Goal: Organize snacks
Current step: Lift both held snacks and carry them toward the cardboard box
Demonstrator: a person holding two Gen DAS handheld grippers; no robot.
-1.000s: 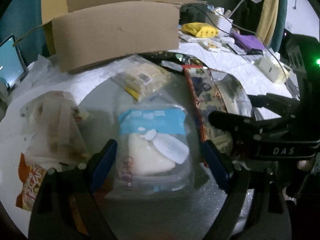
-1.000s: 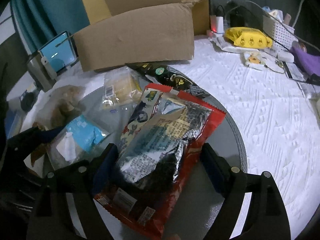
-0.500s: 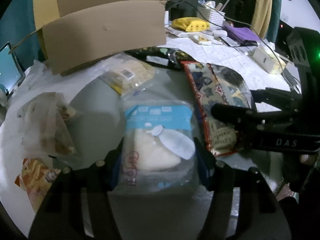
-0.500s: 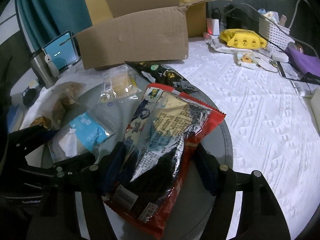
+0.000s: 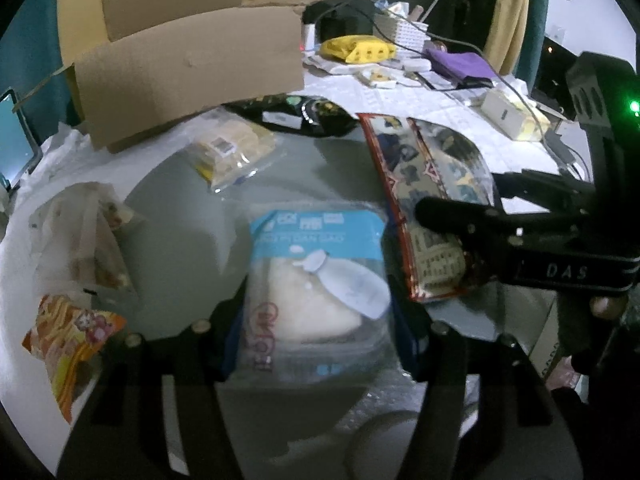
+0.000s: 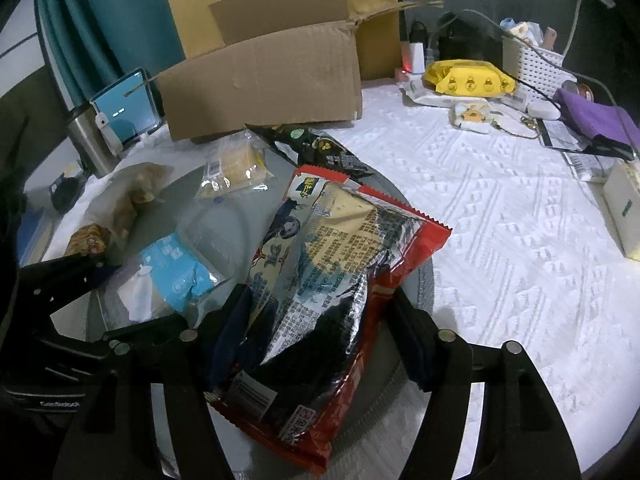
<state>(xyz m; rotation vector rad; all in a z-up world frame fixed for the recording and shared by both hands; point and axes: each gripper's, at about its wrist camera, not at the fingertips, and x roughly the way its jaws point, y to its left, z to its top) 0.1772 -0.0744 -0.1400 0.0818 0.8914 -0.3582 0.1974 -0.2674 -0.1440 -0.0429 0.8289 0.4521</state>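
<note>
My left gripper (image 5: pixel 318 328) is shut on a clear pack with a blue label (image 5: pixel 316 264), a pale bun inside it; the pads press both its sides just above the round grey tray (image 5: pixel 180 208). My right gripper (image 6: pixel 320 332) is shut on a red snack bag (image 6: pixel 340 240) with a silver and black back, gripped at its lower half. In the left wrist view the right gripper (image 5: pixel 460 196) holds that red bag (image 5: pixel 424 184) to the right of the blue-label pack. An open cardboard box (image 6: pixel 264 80) stands behind the tray.
On the tray lie a yellow cake pack (image 5: pixel 232 152) and a black snack bag (image 5: pixel 296 116). A clear bag of pastries (image 5: pixel 84 236) and an orange packet (image 5: pixel 68 340) lie at its left. A tablet (image 6: pixel 124 104) stands left; clutter and cables fill the back right.
Both grippers' jaws have closed in from wide open onto their packs. Both hands have shifted a little across the tray with the packs in their grip.
</note>
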